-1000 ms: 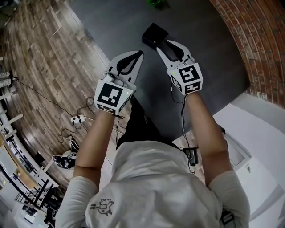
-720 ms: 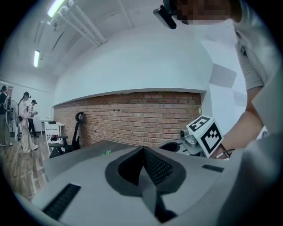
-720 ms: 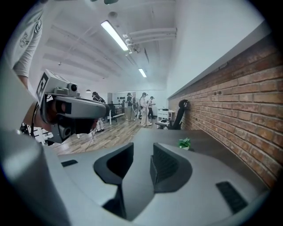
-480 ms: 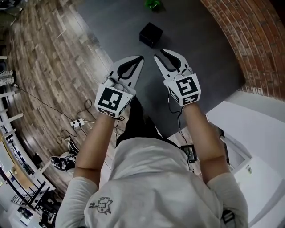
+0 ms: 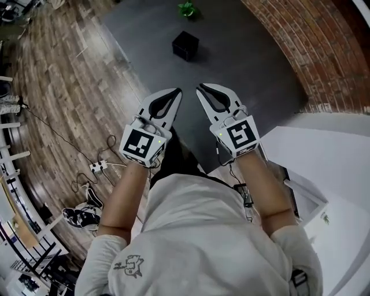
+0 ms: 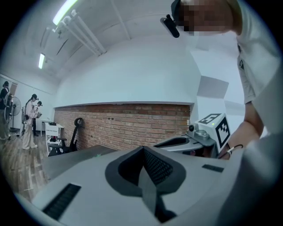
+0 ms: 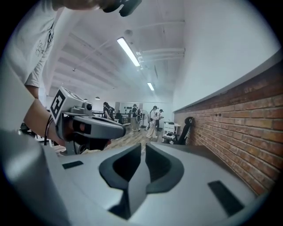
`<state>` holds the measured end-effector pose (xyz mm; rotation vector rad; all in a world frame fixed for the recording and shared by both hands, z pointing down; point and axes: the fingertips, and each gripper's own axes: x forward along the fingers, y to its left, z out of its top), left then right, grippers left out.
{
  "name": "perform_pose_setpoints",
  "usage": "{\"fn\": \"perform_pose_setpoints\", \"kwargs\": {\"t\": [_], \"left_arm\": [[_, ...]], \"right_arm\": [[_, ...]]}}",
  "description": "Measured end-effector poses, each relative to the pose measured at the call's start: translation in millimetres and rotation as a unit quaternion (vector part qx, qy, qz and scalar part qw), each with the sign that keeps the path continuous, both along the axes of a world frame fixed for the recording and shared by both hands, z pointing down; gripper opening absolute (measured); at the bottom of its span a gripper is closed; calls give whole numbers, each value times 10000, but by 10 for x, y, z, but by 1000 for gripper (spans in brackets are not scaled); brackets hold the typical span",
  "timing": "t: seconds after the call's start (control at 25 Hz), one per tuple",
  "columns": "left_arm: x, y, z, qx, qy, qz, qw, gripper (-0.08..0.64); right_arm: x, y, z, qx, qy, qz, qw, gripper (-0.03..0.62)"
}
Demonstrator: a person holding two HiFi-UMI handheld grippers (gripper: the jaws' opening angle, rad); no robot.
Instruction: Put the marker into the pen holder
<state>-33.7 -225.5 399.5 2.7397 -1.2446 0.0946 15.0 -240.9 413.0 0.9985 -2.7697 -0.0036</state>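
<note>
The pen holder (image 5: 185,45) is a small black box standing on the dark table (image 5: 243,58), far ahead of both grippers. No marker shows in any view. My left gripper (image 5: 176,91) is held up in the air over the table's near edge, its jaws shut with nothing in them; its tips (image 6: 142,148) meet in the left gripper view. My right gripper (image 5: 200,88) hangs beside it at the same height. Its jaws (image 7: 143,145) are closing, with a thin slit left and nothing between them.
A small green object (image 5: 188,8) lies on the table beyond the black box. A brick wall (image 5: 312,46) runs along the right. Wooden floor (image 5: 63,87) with cables and a power strip (image 5: 98,167) lies to the left. A white surface (image 5: 324,162) is at the right.
Both grippers have drawn back from the black box toward the person's body. The right gripper's jaws have narrowed from wide open to a thin slit.
</note>
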Motion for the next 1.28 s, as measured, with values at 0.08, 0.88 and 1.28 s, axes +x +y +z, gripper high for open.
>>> {"fn": "perform_pose_setpoints", "kwargs": {"t": [0.08, 0.88, 1.28], "left_arm": [[19, 139, -83, 66, 12, -30, 10000, 11], [262, 1029, -460, 134, -30, -152, 9998, 11], [-73, 1266, -524, 177, -65, -263, 9995, 11]], "right_arm": [[9, 182, -102, 65, -45, -80, 9999, 31], [336, 992, -596, 291, -358, -412, 9981, 5], [224, 1195, -684, 222, -328, -381, 9985, 5]]}}
